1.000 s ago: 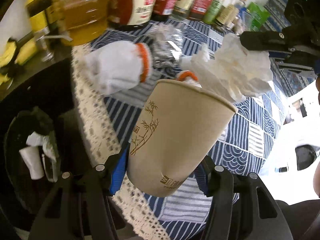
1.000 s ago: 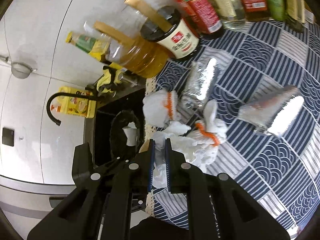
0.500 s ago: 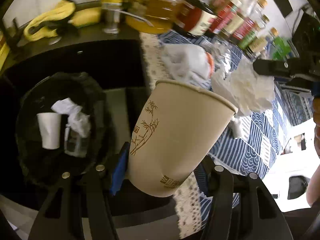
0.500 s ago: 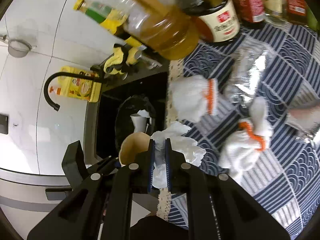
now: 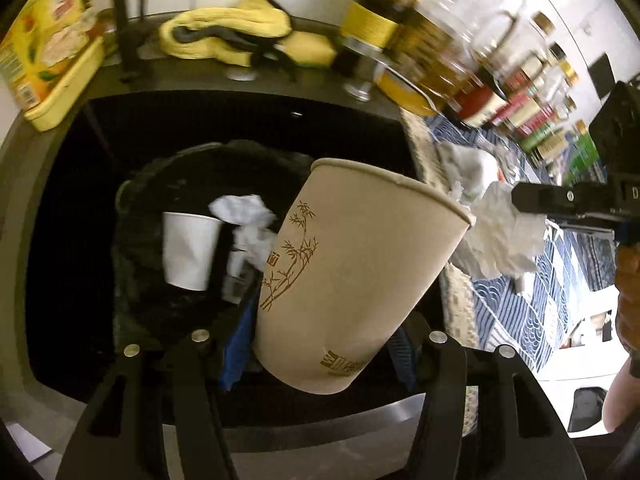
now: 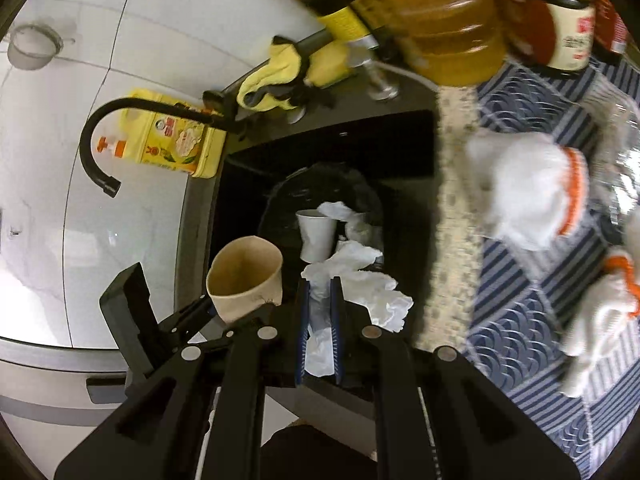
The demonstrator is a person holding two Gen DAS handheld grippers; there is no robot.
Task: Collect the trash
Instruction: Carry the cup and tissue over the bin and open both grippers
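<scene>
My left gripper (image 5: pixel 320 344) is shut on a tan paper cup (image 5: pixel 352 272) with a bamboo print, held tilted over the black sink. The cup also shows in the right wrist view (image 6: pixel 244 280). My right gripper (image 6: pixel 320 300) is shut on a crumpled white tissue (image 6: pixel 368 292), seen in the left wrist view (image 5: pixel 504 244) to the right of the cup. A black-lined trash bin (image 5: pixel 140 208) in the sink holds a white cup (image 5: pixel 188 248) and crumpled paper (image 5: pixel 244 212). The bin (image 6: pixel 360 192) lies just beyond the tissue.
Two white gloves with orange cuffs (image 6: pixel 532 196) and a clear wrapper (image 6: pixel 616 120) lie on the blue patterned cloth (image 6: pixel 520 312). An oil bottle (image 6: pixel 440 20), sauce bottles (image 5: pixel 516 108), a yellow rag (image 5: pixel 228 36), a yellow soap bottle (image 6: pixel 176 136) and a black tap (image 6: pixel 96 140) surround the sink.
Both grippers have moved left, off the cloth-covered table and over the sink. The cup and the tissue now hang near the trash bin. Both grips are unchanged.
</scene>
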